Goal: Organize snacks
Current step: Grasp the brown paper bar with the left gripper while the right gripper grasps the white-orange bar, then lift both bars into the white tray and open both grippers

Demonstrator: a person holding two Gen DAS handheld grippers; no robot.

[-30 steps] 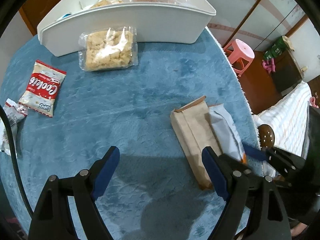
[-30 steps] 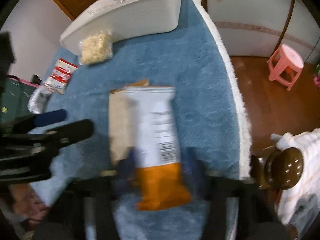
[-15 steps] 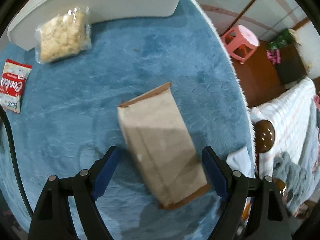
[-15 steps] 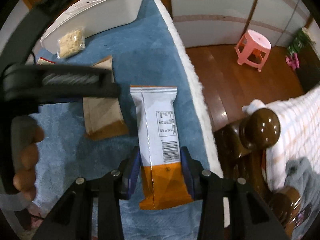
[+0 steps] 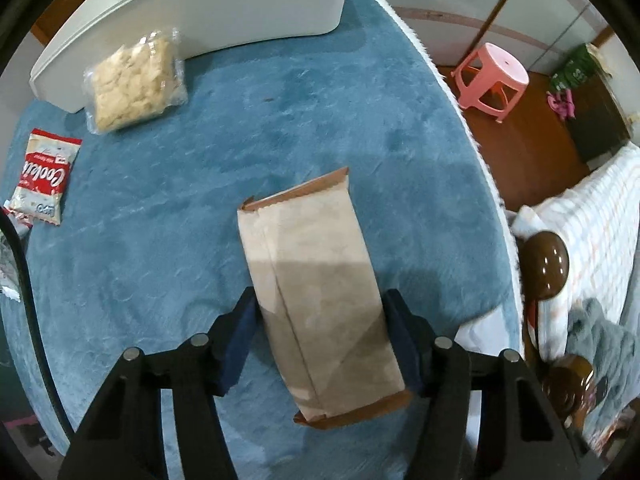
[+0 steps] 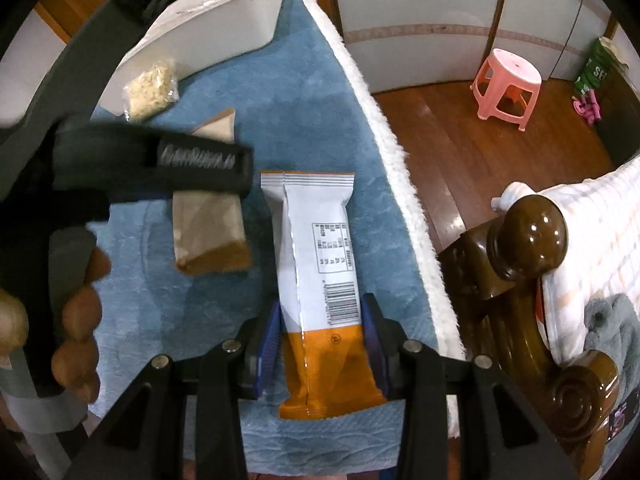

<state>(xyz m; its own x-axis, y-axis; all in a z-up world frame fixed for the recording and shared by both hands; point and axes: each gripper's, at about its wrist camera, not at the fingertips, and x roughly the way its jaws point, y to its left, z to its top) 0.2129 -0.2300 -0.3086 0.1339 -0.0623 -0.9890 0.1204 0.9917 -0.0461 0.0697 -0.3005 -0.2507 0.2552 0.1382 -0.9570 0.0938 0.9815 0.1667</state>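
My left gripper (image 5: 320, 340) is shut on a brown paper snack packet (image 5: 316, 288) that lies on the blue cloth; its pads press both long sides. The packet also shows in the right wrist view (image 6: 212, 220), partly behind the left gripper's body (image 6: 152, 160). My right gripper (image 6: 322, 340) is shut on a white and orange snack bar (image 6: 316, 264), held lengthwise above the cloth near the table's right edge. A white bin (image 5: 192, 12) stands at the back of the table and also shows in the right wrist view (image 6: 224, 28).
A clear bag of pale crackers (image 5: 136, 84) leans by the bin. A red and white cookie packet (image 5: 44, 176) lies at the left. The table's right edge (image 5: 472, 128) drops to a wooden floor with a pink stool (image 5: 494, 76). A dark wooden bedpost (image 6: 524, 240) stands close right.
My left gripper moved right over the brown packet and closed on it. My right gripper lifted the white and orange bar off to the right, away from the brown packet.
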